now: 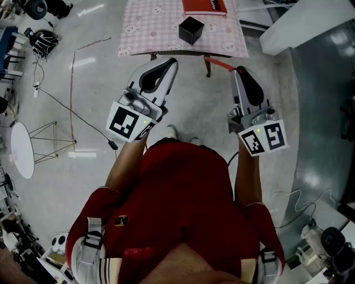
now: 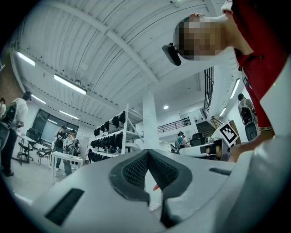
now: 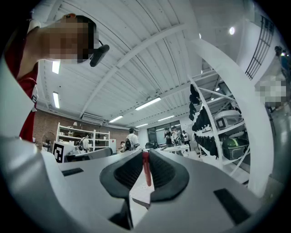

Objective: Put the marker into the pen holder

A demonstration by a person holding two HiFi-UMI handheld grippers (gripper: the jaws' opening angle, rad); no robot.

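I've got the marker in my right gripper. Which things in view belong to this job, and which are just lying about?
For the job:
- marker, clamped in the right gripper
- black pen holder on the table

Lying about:
- red book on the same table
- cable on the floor
- left gripper, shut and empty

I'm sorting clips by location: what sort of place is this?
Likely a workshop or lab hall: tall shelving racks loaded with dark gear, people at work tables, ribbed ceiling with strip lights.
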